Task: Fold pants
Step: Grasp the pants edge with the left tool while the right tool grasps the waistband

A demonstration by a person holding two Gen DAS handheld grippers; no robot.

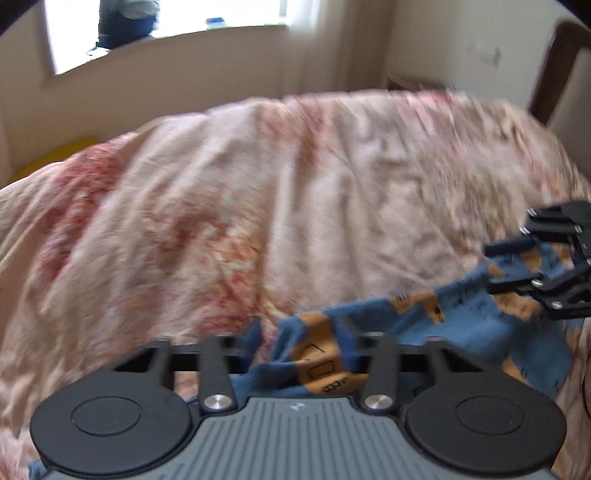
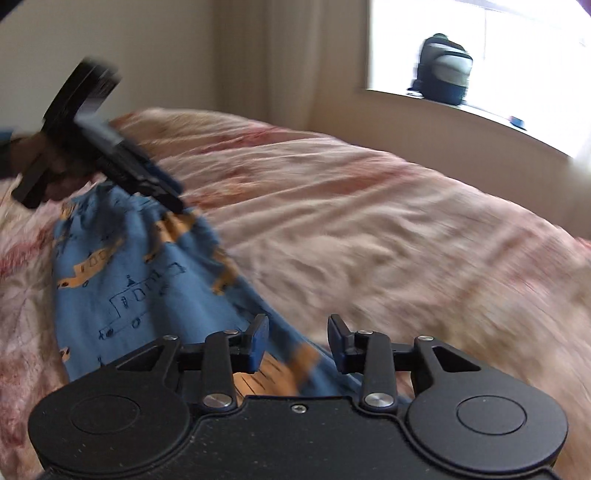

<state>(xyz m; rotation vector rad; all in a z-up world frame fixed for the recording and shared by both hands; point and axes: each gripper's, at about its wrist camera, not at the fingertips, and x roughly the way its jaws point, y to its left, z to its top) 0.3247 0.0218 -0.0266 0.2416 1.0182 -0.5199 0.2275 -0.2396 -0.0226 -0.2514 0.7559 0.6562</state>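
A bed with a wrinkled pink floral cover (image 1: 258, 206) fills the room. At 11 o'clock in the left wrist view, a bright window (image 1: 166, 18) has a dark backpack (image 2: 443, 70) on its sill. Cream walls (image 1: 461, 40) surround; a brown headboard (image 1: 554, 74) stands at 2 o'clock.

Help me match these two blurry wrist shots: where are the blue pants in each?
Left wrist: the blue pants run from bottom centre, at the left tool, out to the right tool.
Right wrist: they fill the lower left, from the left tool down to the right tool.
Shared landmark: the backpack on the windowsill.
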